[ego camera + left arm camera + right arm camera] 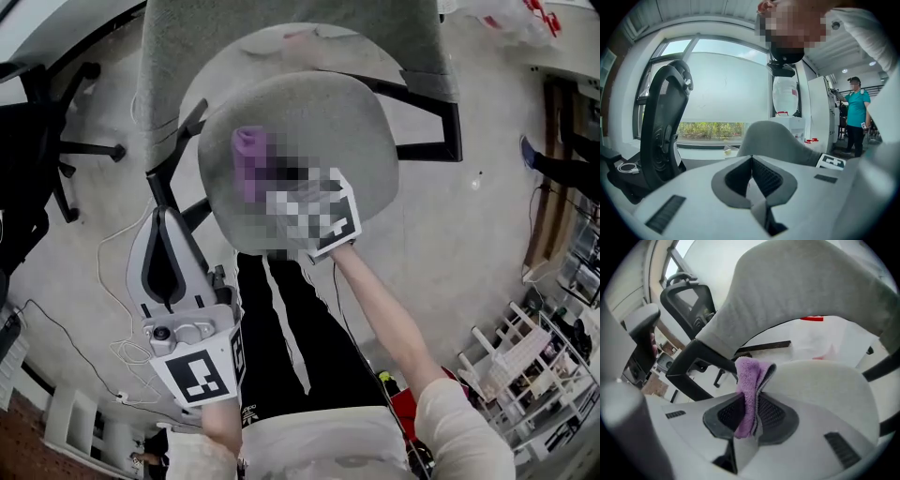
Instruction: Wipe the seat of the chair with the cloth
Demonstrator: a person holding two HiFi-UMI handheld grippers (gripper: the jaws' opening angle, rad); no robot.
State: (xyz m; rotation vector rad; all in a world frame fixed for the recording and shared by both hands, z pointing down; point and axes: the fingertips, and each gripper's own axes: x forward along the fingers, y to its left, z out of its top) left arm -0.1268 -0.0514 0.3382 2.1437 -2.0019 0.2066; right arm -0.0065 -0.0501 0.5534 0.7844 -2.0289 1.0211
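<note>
A grey fabric chair seat lies below me, its grey backrest behind it. My right gripper reaches over the seat, shut on a purple cloth. In the right gripper view the cloth stands pinched between the jaws, folded, its top over the seat near the backrest. My left gripper hangs left of the chair, off the seat, jaws shut with nothing in them. It looks at the backrest from the side.
A black office chair stands at the left, also seen in the left gripper view. The chair's black armrest frame juts right. White cables trail on the floor. A white rack stands lower right. A person in teal stands far right.
</note>
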